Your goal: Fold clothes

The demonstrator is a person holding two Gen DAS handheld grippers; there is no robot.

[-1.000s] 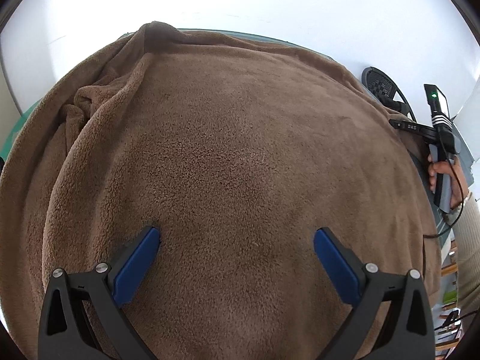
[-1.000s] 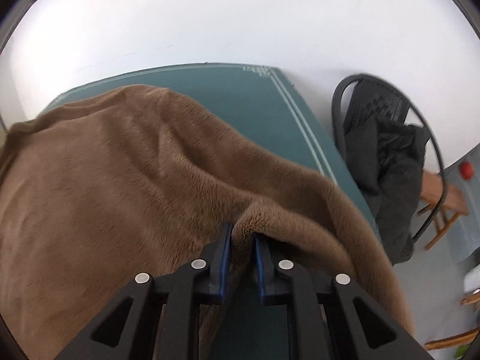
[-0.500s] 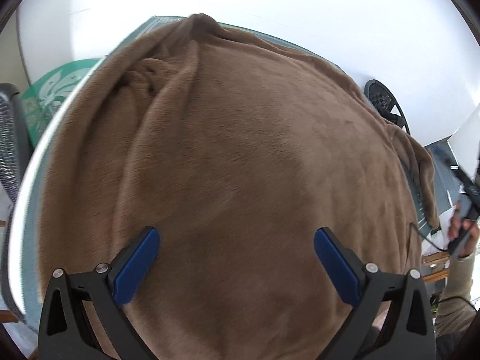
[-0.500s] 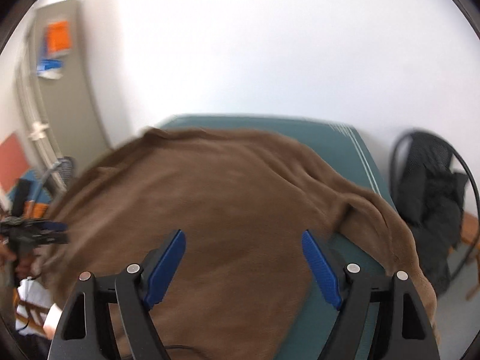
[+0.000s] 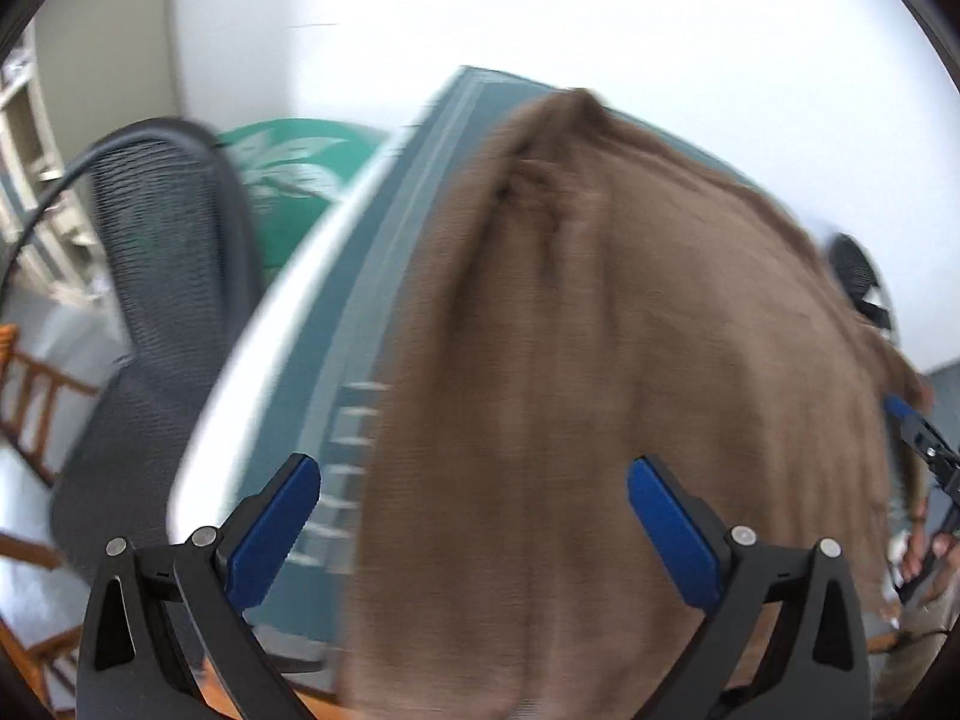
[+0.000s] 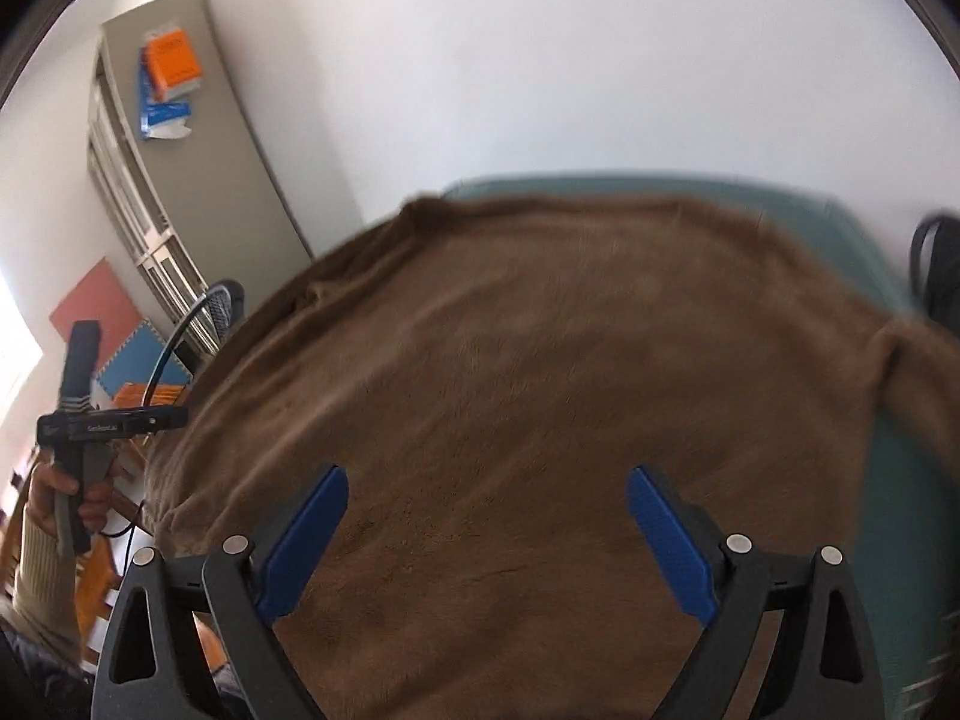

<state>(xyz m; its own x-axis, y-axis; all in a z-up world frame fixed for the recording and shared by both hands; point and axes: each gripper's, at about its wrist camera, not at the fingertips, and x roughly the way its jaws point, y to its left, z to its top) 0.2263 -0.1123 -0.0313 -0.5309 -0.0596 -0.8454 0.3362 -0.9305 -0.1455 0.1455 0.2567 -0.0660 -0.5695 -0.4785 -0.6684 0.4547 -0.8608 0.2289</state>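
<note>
A brown fleece garment (image 5: pixel 600 372) lies spread over the teal table (image 5: pixel 384 276); it also fills the right wrist view (image 6: pixel 540 372). My left gripper (image 5: pixel 474 534) is open and empty, above the garment's left edge where it meets the table. My right gripper (image 6: pixel 486 540) is open and empty, above the near part of the garment. The left gripper held in a hand shows at the left of the right wrist view (image 6: pixel 78 420). The right gripper shows at the right edge of the left wrist view (image 5: pixel 924 444). The left wrist view is blurred.
A grey mesh office chair (image 5: pixel 156 300) stands left of the table, with a green patterned mat (image 5: pixel 288 180) behind it. A grey cabinet (image 6: pixel 180 138) stands against the wall. Another dark chair (image 6: pixel 936 264) is at the table's right.
My right gripper has let go of the garment's edge, opened and pulled back above the cloth. My left gripper, still open, has swung left so the table edge and chair show.
</note>
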